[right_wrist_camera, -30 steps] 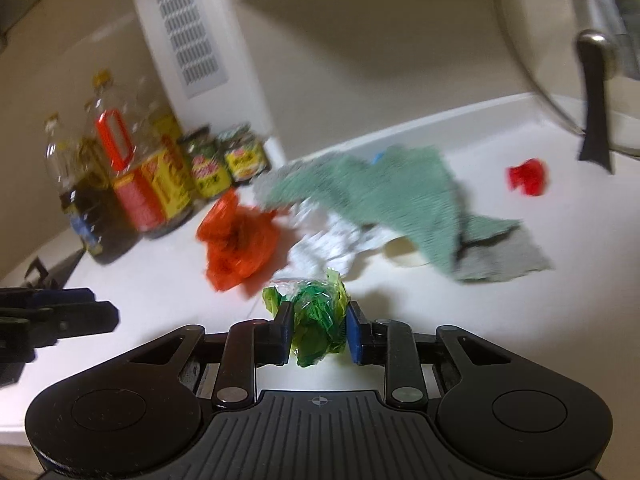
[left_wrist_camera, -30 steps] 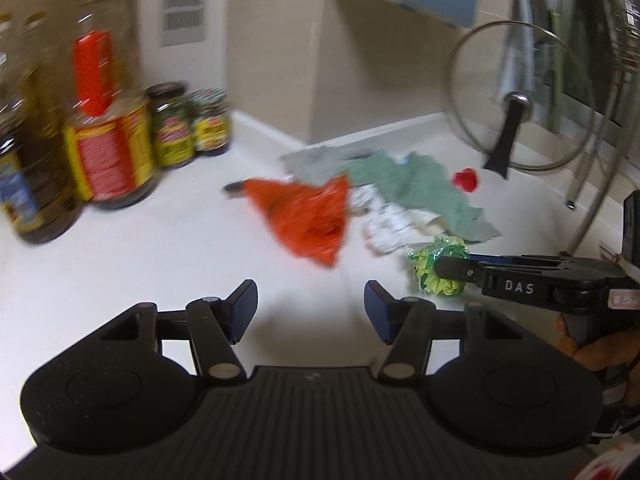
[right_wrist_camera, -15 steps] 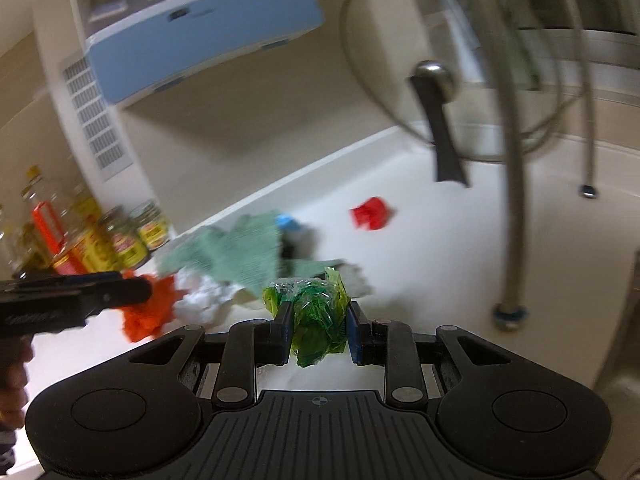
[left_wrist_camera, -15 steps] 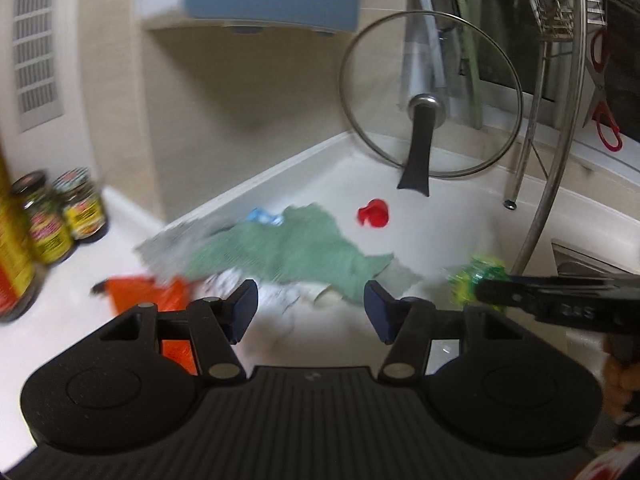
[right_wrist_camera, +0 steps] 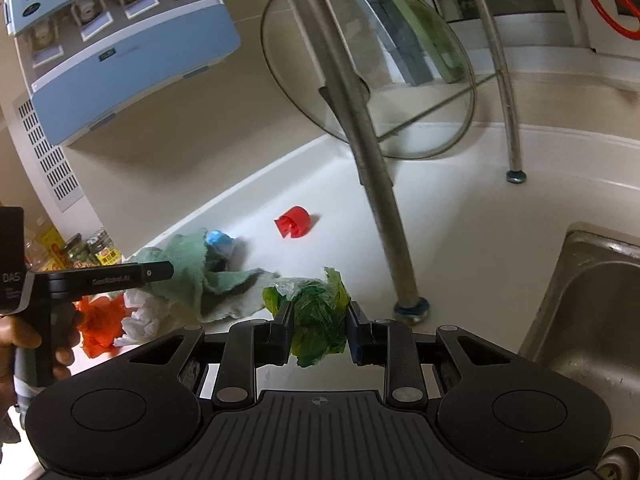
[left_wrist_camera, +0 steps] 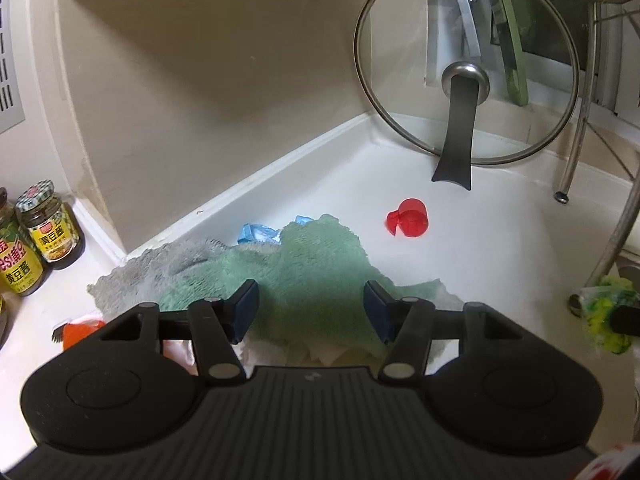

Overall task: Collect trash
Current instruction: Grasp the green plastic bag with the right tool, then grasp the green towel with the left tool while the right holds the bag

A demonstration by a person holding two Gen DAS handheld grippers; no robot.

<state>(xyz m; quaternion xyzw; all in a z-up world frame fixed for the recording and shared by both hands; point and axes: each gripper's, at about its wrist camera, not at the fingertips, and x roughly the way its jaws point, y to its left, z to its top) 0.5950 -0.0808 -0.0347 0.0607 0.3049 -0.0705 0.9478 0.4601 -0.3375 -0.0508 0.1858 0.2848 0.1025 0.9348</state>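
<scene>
Left tool [left_wrist_camera: 311,307] closing, nothing between its jaws; right tool [right_wrist_camera: 319,329] clamped shut.

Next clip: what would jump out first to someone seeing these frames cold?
Probably the crumpled green plastic wrapper pinched in the right gripper, near the sink. Next, the heap on the white counter: a green cloth over white tissue, an orange bag beside it, and a small red cap lying apart. The left gripper hangs above the cloth with nothing between its closing jaws.
</scene>
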